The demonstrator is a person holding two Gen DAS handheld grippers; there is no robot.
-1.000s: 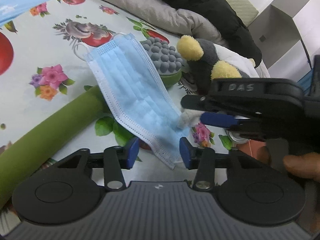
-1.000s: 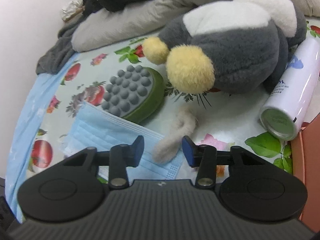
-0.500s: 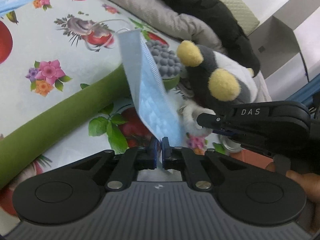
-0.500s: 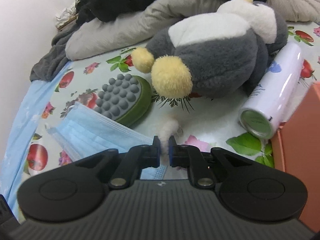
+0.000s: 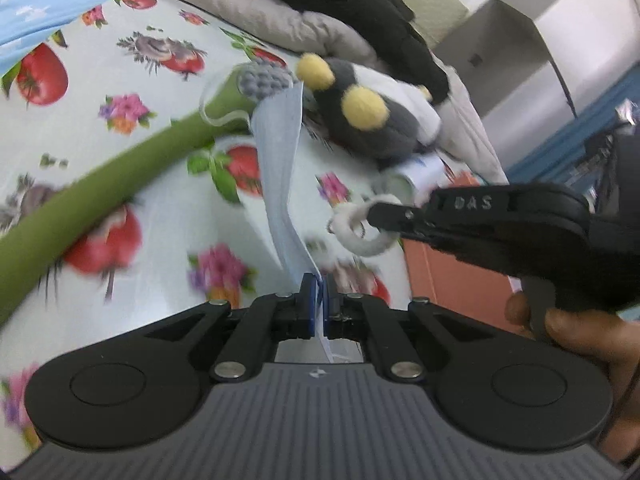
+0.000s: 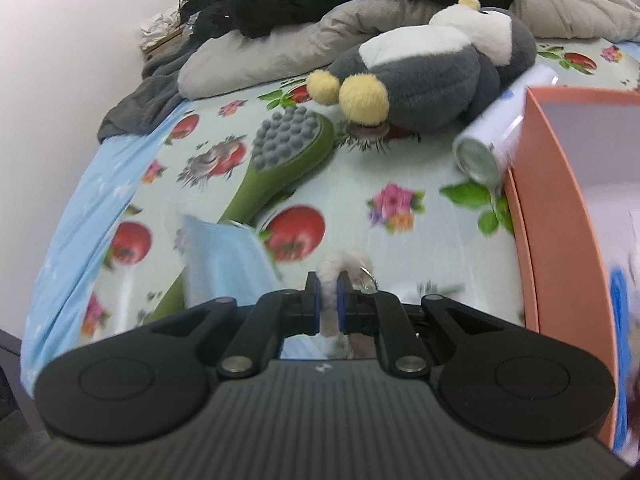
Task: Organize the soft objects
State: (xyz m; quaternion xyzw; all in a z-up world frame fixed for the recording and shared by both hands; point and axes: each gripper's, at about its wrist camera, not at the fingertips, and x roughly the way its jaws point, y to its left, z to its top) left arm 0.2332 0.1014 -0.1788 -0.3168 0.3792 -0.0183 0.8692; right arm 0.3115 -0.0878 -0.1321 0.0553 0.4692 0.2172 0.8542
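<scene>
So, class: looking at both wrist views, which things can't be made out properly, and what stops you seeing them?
- Orange box, right wrist view: cut off by the frame edge; contents blurred.
- White fluffy piece in the right gripper: lower end hidden behind the fingers.
- Face mask, left wrist view: blurred; held corner hidden by the left gripper.

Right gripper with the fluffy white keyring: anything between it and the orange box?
Nothing visible. The right gripper holds the fluffy white keyring above bare floral cloth; the orange box stands open beside it.
</scene>
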